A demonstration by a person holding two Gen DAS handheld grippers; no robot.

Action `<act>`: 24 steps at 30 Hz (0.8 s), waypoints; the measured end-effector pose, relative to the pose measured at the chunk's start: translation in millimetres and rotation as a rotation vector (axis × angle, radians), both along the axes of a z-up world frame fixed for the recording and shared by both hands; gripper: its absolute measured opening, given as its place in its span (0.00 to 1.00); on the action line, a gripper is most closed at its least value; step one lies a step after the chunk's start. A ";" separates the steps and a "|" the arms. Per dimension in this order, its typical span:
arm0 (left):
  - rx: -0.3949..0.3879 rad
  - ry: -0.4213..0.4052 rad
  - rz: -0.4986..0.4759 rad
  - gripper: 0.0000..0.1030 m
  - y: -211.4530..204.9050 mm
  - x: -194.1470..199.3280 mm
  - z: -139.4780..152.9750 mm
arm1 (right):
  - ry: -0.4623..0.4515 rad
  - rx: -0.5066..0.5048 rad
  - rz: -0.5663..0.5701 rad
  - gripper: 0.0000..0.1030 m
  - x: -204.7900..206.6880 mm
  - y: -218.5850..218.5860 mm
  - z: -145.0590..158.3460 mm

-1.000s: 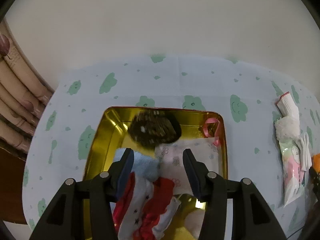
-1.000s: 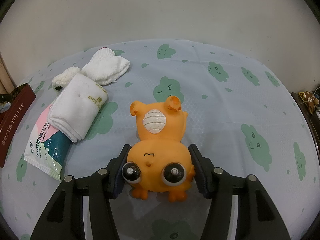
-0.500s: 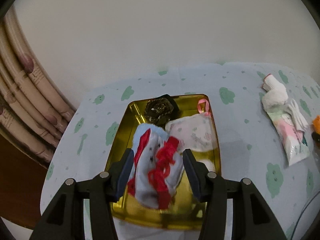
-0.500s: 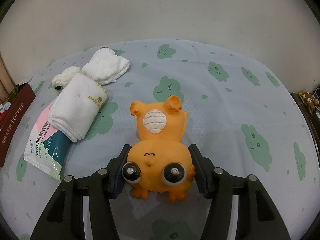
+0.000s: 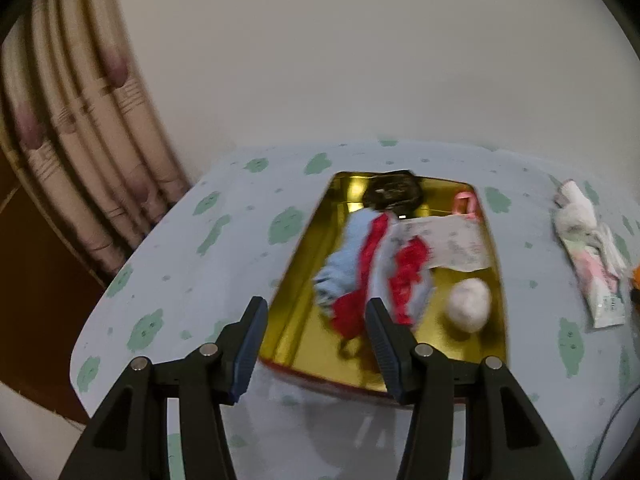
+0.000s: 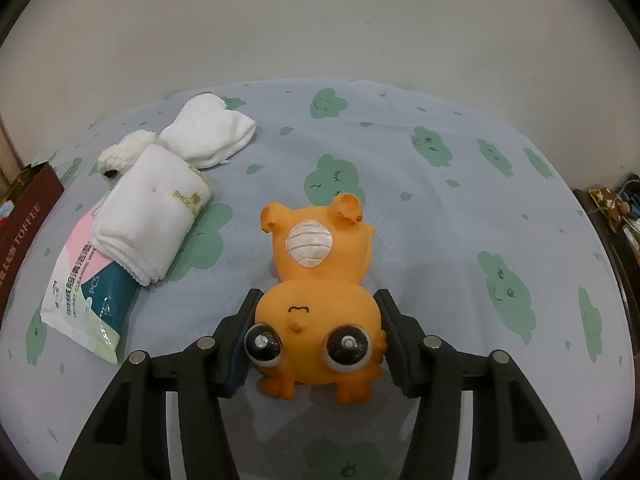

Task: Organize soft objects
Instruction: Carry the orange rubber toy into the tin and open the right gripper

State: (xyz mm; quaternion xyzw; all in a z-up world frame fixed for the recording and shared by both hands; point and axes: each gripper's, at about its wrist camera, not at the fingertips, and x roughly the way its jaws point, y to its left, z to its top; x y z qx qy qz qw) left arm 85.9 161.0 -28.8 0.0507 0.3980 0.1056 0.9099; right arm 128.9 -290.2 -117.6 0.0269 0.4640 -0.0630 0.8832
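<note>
Pale blue cloth printed with green clouds covers the table (image 5: 224,264), which meets a plain wall, with striped curtains (image 5: 80,120) off to the left of the left claw. Through the left wrist camera, the left claw (image 5: 312,314) hangs above the near edge of a gold tin tray (image 5: 304,280), its fingers spread wide with nothing between them. Ahead of its tips, inside the tray, lies a blue, white and red cloth bundle (image 5: 372,268); beyond that sit a dark object (image 5: 394,194) and a pale patterned cloth (image 5: 452,244) with a pink ribbon loop (image 5: 466,200) at its far end. A white ball (image 5: 469,306) rests in the tray just right of the right fingertip. Well to the right, outside the tray, a wipes packet (image 5: 596,280) lies under white cloths; this view is motion-blurred. Through the right wrist camera, the right claw (image 6: 318,312) has its two fingers pressed against the sides of an orange squishy toy's (image 6: 320,280) head, the toy lying on its back on the cloth, feet pointing away from the claw. Forward and left of the claw, a rolled white towel (image 6: 152,216) rests on the wipes packet (image 6: 84,308), with white socks (image 6: 208,136) beyond it and a fluffy white item (image 6: 124,150) beside them. At the far left edge stands a dark red toffee box (image 6: 24,216).
</note>
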 end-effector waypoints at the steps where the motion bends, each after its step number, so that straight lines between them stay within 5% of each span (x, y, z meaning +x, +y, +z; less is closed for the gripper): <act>1: 0.005 -0.002 0.012 0.51 3.4 -2.2 -1.2 | 0.004 -0.002 -0.005 0.50 1.1 0.4 1.4; 12: 0.040 -0.058 0.076 0.51 29.0 -18.4 2.4 | -0.055 -0.031 0.032 0.49 -11.6 32.4 52.9; 24: -0.062 -0.033 0.180 0.51 67.8 -26.0 -3.6 | -0.102 0.010 0.346 0.50 -8.8 178.7 103.5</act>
